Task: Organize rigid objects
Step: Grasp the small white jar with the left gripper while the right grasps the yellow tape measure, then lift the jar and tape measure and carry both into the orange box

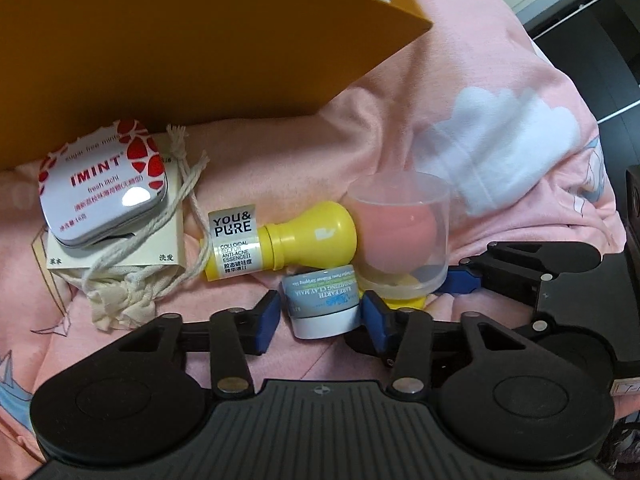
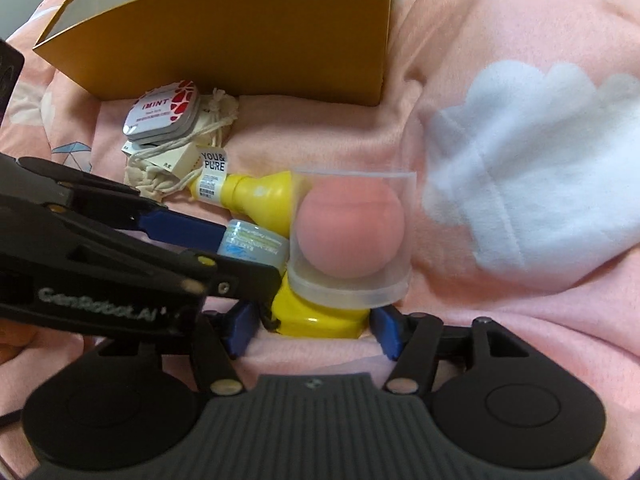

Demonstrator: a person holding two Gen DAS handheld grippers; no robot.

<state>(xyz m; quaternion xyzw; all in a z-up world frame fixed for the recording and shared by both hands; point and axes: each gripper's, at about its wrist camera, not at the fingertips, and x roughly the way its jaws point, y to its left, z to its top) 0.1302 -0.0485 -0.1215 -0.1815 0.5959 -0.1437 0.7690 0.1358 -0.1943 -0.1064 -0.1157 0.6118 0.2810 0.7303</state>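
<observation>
clay mask jar [image 1: 320,304] between spread left fingers [image 1: 267,316]; right fingers [image 2: 384,330] spread beside yellow bottle [image 2: 316,316].

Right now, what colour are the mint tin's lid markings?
Red patches on a white lid, mint tin; clearest in the left wrist view.

Soft indoor light; glare on the mint tin [image 1: 102,188]; fisheye-bent edges (dark corners); slight motion blur

Reads "IMINT", "sugar free mints" and "fresh litchi" on the mint tin [image 1: 102,186], far left of the fingers. "YOU& PURE", "COLLOIDAL SULFUR ANTI-ACNE ESSENCE II" on the yellow bottle [image 1: 280,240] just ahead. "RARE EARTH", inverted, on the small jar [image 1: 320,304] between the fingers. "GenRobot.AI" along the left gripper [image 2: 116,306].
</observation>
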